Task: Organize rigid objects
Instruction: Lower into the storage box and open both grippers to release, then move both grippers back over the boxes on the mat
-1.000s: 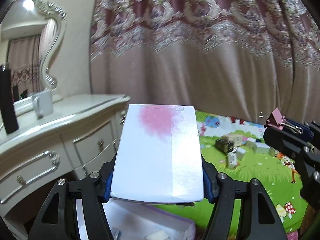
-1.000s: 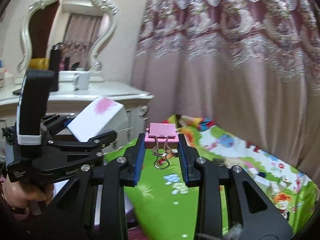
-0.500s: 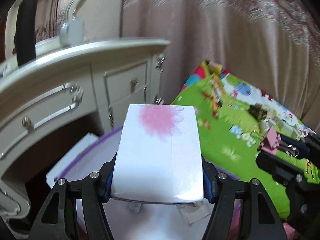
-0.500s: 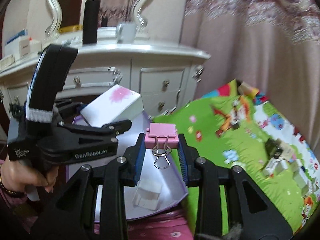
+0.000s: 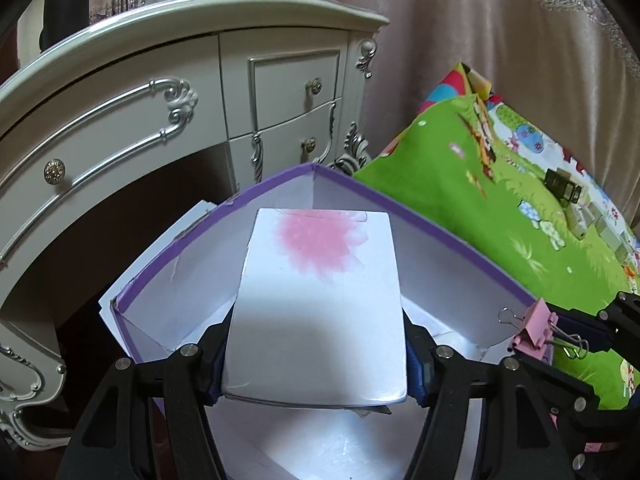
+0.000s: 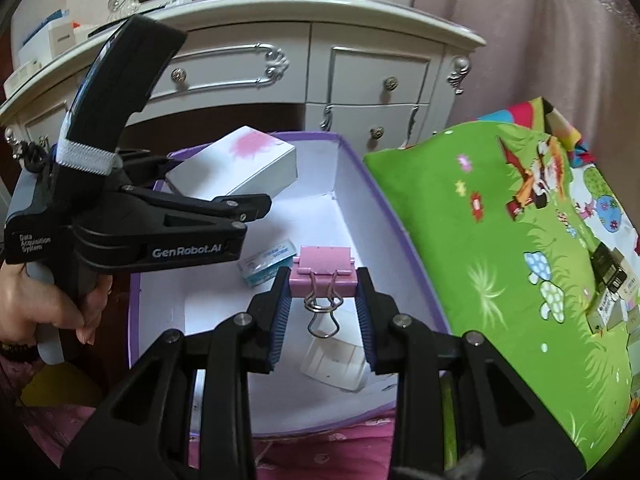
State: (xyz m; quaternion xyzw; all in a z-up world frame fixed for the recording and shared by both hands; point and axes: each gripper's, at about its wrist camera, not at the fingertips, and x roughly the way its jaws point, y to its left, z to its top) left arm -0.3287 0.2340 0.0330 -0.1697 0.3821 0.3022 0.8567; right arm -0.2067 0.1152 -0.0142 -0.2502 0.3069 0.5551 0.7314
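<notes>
The white box with the pink flower print is pinched in the left gripper, held over the purple bin. Right gripper is clamped on a pink binder clip, also above the bin. Inside are a small blue-and-white packet and a white card. Green mat beside it.
</notes>
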